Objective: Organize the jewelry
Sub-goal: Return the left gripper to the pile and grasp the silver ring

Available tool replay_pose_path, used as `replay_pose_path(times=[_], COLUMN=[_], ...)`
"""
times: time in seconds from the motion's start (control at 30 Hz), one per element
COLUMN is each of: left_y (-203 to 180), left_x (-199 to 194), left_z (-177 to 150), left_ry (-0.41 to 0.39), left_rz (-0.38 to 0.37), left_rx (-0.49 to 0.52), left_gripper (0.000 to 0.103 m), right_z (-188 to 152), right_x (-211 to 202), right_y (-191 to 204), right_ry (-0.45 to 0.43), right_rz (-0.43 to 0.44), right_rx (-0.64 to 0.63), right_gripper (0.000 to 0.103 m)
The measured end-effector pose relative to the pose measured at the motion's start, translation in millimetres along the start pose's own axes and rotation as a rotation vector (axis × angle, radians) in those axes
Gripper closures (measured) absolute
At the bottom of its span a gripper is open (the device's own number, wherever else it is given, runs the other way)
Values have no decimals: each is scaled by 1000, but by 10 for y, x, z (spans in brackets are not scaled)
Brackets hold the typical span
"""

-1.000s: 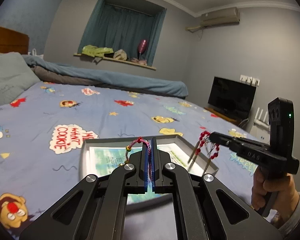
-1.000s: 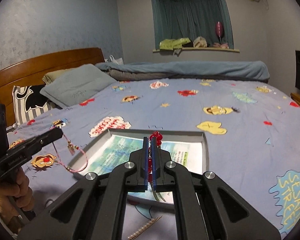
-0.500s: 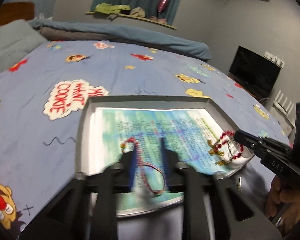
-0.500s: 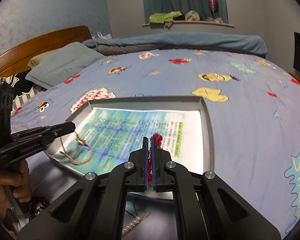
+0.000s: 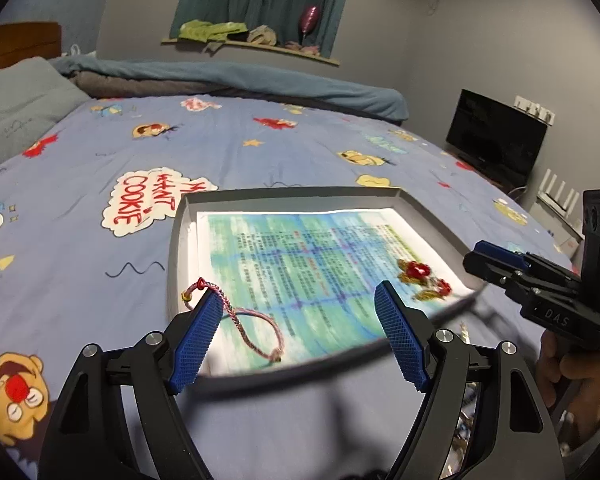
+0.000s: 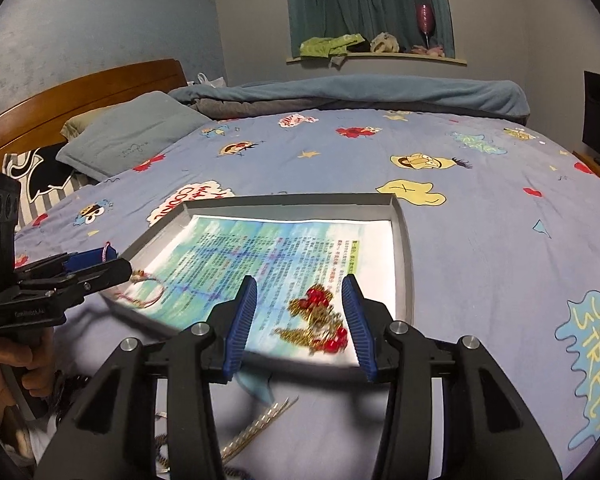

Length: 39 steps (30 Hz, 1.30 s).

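Jewelry lies in the tray [image 5: 428, 216]: pink cord bracelet [image 5: 256, 332], red-beaded gold piece [image 6: 320, 320]; both grippers gape wide.

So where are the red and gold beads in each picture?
Left wrist view: the red and gold bead jewelry lies at the tray's right edge, right of middle.
Right wrist view: it lies low in the middle, between the open fingers.
Shared landmark: the grey tray with printed paper.
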<state>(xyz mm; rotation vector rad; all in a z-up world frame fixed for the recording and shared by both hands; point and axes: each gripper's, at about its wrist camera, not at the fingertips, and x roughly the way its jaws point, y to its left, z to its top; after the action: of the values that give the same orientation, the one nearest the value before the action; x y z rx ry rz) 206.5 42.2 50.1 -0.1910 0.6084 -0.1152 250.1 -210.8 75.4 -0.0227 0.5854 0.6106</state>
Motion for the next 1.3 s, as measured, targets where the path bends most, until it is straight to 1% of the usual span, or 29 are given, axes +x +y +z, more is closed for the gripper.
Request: replay_pose_path(times=[0.13,0.23,0.33,0.47,0.63,0.77,0.87,0.93,1.03,1.23,1.3], left_y=[-69,-151,-199,-172,-55,-126,-263,-355,-496,-646,-693], left_x=[-149,-206,-253,-311,-343,-360,-325,-281,-201,-104,-64], left_z=[-122,-210,-282,-317,-367,-444,-498,-537,-587,-653,-685], left_ry=[0,8,9,1,6,14,35,57,94,143,166], left_rz=[-54,-74,-75,-59,-33,-45,-85,-113,-162,-229,-240], left_rx=[1,27,46,51,26,53,77,96,123,124,133], left_gripper=[25,25,25,25,25,25,32,40,47,50,51], right_z=[-112,-199,-260,-301,-334,-368,-394,-414,-430,-443,-458], right_x=[-171,-208,-245,-322,-358,-356,-328,-304,-283,-289,-281], right_y=[95,117,81,32,-11,5,6,-2,-29,-45,-39], right_ry=[-13,2,7,0,0,14,30,43,54,60,68], right_rz=[-7,-8,-15,-17,-7,9,14,17,21,21,22], right_rx=[-26,-35,-26,-12,8,9,11,15,25,26,22], right_gripper=[59,59,59,59,59,59,59,59,59,59,59])
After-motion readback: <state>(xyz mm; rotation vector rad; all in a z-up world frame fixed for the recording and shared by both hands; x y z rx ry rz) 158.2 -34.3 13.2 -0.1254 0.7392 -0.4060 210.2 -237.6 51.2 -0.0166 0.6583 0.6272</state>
